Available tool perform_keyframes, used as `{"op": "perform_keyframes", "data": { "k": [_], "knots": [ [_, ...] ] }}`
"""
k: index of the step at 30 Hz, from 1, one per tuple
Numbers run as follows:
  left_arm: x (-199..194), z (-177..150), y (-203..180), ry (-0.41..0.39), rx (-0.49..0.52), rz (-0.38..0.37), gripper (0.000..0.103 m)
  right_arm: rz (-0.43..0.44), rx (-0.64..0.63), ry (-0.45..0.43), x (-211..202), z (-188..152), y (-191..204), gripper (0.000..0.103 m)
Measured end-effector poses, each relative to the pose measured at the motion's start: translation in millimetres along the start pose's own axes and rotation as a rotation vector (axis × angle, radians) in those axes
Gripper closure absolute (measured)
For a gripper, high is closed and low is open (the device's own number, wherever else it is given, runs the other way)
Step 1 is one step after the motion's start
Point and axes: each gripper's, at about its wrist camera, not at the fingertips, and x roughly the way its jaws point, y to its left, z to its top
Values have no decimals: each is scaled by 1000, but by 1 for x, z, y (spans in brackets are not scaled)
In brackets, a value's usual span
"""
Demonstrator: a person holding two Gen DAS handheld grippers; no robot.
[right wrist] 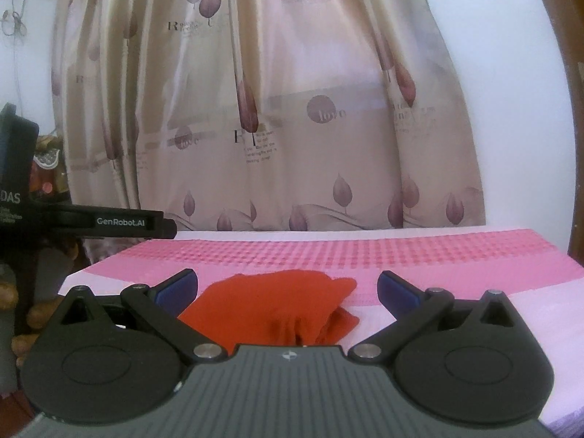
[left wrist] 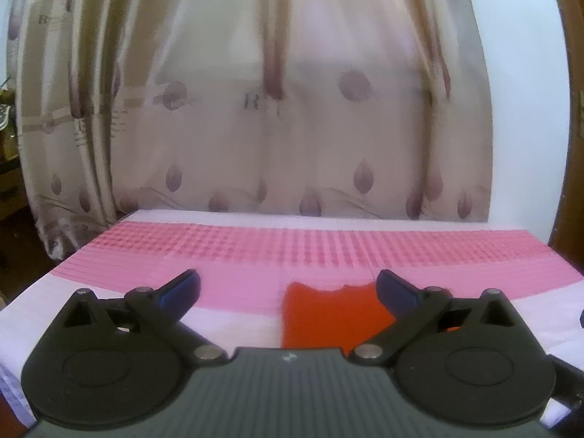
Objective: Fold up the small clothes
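A small red-orange garment (left wrist: 328,315) lies on the pink and white cloth-covered table (left wrist: 255,248). In the left wrist view it sits flat, right of centre, partly behind the right finger. My left gripper (left wrist: 288,290) is open and empty, just short of it. In the right wrist view the garment (right wrist: 277,306) lies crumpled between and just beyond the fingers. My right gripper (right wrist: 288,290) is open and empty. The left gripper's body (right wrist: 120,222) shows at the left edge of the right wrist view.
A beige curtain (left wrist: 277,109) with leaf prints hangs behind the table's far edge. A white wall (left wrist: 525,109) and a brown wooden frame (right wrist: 569,73) stand at the right. Cluttered shelves (right wrist: 47,175) show at the far left.
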Motion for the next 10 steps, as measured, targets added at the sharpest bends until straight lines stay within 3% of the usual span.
{"op": "perform_keyframes", "data": {
  "k": [10],
  "knots": [
    [15, -3, -1, 20, -25, -21, 0, -19, 6, 28, 16, -3, -2, 0]
  ]
}}
